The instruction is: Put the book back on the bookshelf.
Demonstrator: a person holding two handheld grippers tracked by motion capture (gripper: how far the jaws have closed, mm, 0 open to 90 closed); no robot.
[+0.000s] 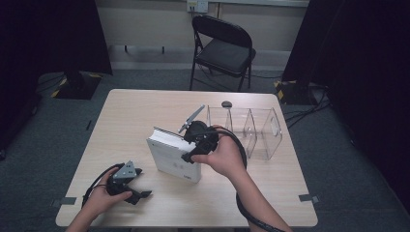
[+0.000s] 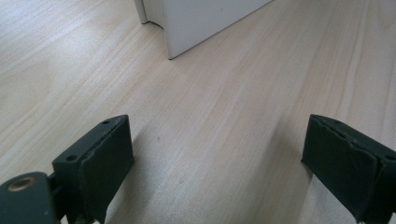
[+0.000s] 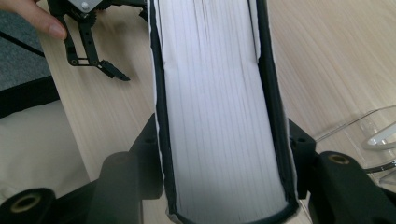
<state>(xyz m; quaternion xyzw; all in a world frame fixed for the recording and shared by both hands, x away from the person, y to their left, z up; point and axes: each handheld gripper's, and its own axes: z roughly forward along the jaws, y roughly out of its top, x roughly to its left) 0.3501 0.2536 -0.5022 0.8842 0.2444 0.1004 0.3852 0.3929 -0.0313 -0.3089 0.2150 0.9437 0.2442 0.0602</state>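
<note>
A thick white book [image 1: 171,157] stands upright on the middle of the wooden table [image 1: 121,121]. My right gripper [image 1: 189,147] is shut on its top end. In the right gripper view the pale page block [image 3: 219,107] runs between both black jaws, which press on the two dark-edged covers. My left gripper [image 1: 142,183] rests near the table's front left, apart from the book, open and holding nothing. The left gripper view has its jaws [image 2: 215,154] spread wide over bare wood, with a corner of the white book [image 2: 196,18] ahead.
A clear plastic organiser [image 1: 256,128] with several upright dividers stands just right of the book; its edge [image 3: 369,126] is close to the right jaw. A small dark object [image 1: 226,104] lies behind it. A black folding chair [image 1: 222,48] stands beyond the table.
</note>
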